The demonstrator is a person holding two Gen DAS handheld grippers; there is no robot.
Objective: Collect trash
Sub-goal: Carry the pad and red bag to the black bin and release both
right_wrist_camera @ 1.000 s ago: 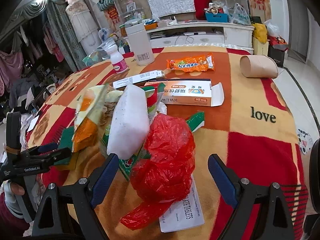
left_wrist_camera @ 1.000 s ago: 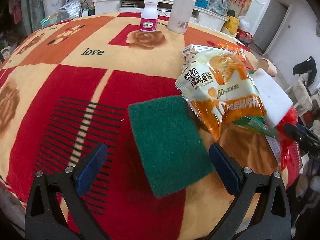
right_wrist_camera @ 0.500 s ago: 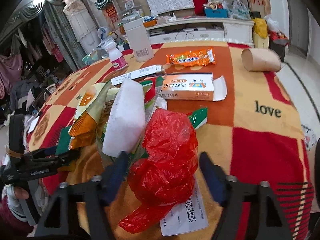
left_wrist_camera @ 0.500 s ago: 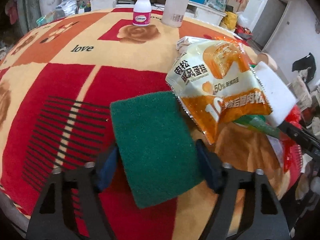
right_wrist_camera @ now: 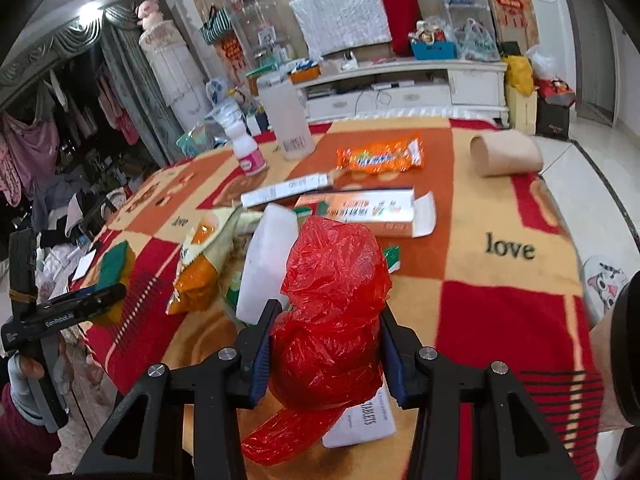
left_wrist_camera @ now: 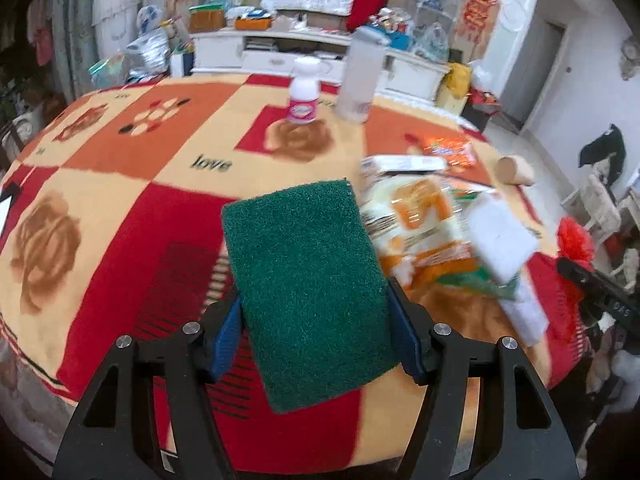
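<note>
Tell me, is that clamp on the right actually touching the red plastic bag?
Touching. The right wrist view shows the right gripper closing, its blue pads pressing both sides of the red plastic bag.

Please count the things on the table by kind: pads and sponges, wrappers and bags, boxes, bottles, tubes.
Pads and sponges: 2, green scouring pad, white sponge
Wrappers and bags: 3, red plastic bag, snack bag, orange wrapper
Boxes: 2
Bottles: 2
Cardboard tubes: 1
Total: 10
</note>
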